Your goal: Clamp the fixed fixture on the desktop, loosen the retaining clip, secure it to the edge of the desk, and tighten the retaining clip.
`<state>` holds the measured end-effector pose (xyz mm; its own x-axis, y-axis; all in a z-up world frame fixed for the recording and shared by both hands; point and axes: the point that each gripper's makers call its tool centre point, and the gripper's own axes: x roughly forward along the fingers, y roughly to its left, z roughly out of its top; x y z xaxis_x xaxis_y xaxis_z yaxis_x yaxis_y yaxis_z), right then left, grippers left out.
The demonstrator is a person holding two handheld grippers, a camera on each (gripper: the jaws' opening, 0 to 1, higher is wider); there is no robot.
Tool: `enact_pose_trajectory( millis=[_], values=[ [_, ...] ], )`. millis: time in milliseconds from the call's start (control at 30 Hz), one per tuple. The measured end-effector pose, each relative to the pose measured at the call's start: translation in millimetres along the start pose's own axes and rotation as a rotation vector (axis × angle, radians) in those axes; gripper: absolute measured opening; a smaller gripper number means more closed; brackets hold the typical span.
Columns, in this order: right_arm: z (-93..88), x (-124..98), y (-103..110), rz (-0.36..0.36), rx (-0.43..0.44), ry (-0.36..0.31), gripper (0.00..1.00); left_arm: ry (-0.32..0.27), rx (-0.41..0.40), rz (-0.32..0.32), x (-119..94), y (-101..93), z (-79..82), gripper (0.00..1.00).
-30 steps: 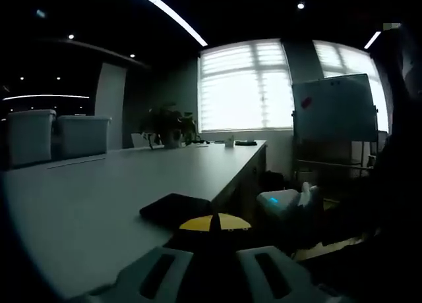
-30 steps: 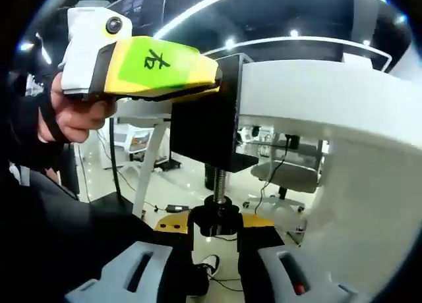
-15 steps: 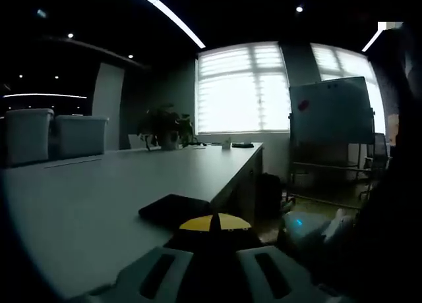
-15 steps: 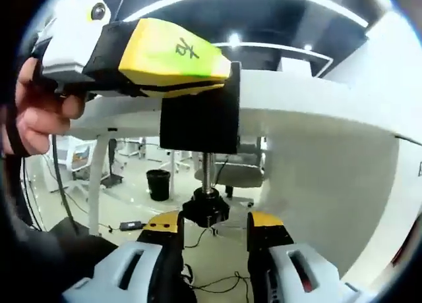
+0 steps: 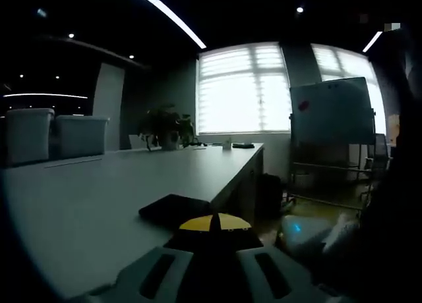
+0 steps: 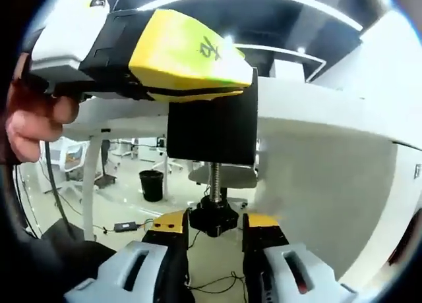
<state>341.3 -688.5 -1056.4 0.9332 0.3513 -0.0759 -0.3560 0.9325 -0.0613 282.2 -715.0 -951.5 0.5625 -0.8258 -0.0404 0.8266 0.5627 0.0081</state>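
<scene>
I had the black metal C-shaped clamp fixture [image 6: 211, 128] already hooked over the edge of the pale grey worktop [image 6: 310, 99], its top pad [image 5: 173, 209] lying flat on the surface and its lower arm hanging under the edge. So picking up and positioning looked done; what was left, as far as I could judge, was tightening the clip and letting go.

My left claw [image 5: 214, 229] was closed on the upper part of the fixture at the worktop edge, jaws nearly together w/ yellow tips meeting over dark metal. In the right gripper view that same claw [image 6: 181, 56] showed as a yellow-and-black body pressed against the fixture's top, w/ a person's hand [image 6: 30, 122] on its handle.

My right claw [image 6: 212, 225] sat below the fixture, jaws partly open and bracketing the black round knob [image 6: 213, 219] at the foot of the threaded steel screw [image 6: 216, 182]. Tips looked to be touching the knob's sides, but I couldn't tell if the grip was firm. Some thread showed between knob and fixture arm.

Worktop beyond the fixture: long, smooth, bare nearby; two white lidded bins [image 5: 56, 135] far off, a potted plant [image 5: 168, 126] at the far end. Room dim, bright blinds [image 5: 244, 89] behind the plant, whiteboard on a stand [image 5: 331, 112] beside the worktop. Under the worktop: glossy floor, a black waste bin [image 6: 150, 184], office chairs, loose cables.
</scene>
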Motion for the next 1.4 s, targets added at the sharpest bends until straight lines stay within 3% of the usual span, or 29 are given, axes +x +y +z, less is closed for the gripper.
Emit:
enact_pose_trajectory(
  millis=[133, 267, 567, 633, 767, 933, 1033, 1133, 1233, 1400],
  values=[
    [1.4, 0.7, 1.2, 0.027, -0.021, -0.012, 0.26, 0.002, -0.001, -0.001, 0.7, 2.5, 0.0, 0.01],
    [1.7, 1.3, 1.1, 0.103, -0.059, -0.018, 0.26, 0.006, 0.005, 0.002, 1.2, 3.2, -0.5, 0.01],
    [1.8, 3.0, 11.5, 0.443, -0.072, -0.004, 0.25, 0.011, 0.009, 0.014, 2.9, 4.6, -1.0, 0.01],
    [1.8, 2.5, 16.6, 0.537, -0.023, -0.002, 0.25, 0.014, 0.012, 0.017, 3.4, 4.8, -1.3, 0.01],
    [2.3, -0.3, 19.1, 0.707, -0.066, -0.023, 0.25, 0.018, 0.012, 0.025, 4.2, 6.3, -1.6, 0.01],
    [-1.4, -1.5, 20.9, 0.825, 0.033, 0.035, 0.26, 0.034, 0.019, 0.029, 4.5, 7.8, -2.4, 0.01],
    [-1.2, -2.8, 24.2, 0.825, 0.019, 0.039, 0.26, 0.034, 0.014, 0.034, 5.0, 11.0, -3.3, 0.01],
    [0.5, -2.1, 24.0, 0.747, -0.024, 0.014, 0.26, 0.049, 0.004, 0.045, 7.4, 12.7, -2.6, 0.01],
    [-6.3, 0.8, 20.4, 0.630, -0.092, 0.015, 0.29, 0.075, 0.025, 0.027, 8.0, 11.2, -3.5, 0.01],
    [-7.4, 2.3, 2.4, 0.335, -0.013, 0.013, 0.40, 0.078, 0.009, 0.035, 8.0, 12.2, -4.1, 0.01]
  ],
)
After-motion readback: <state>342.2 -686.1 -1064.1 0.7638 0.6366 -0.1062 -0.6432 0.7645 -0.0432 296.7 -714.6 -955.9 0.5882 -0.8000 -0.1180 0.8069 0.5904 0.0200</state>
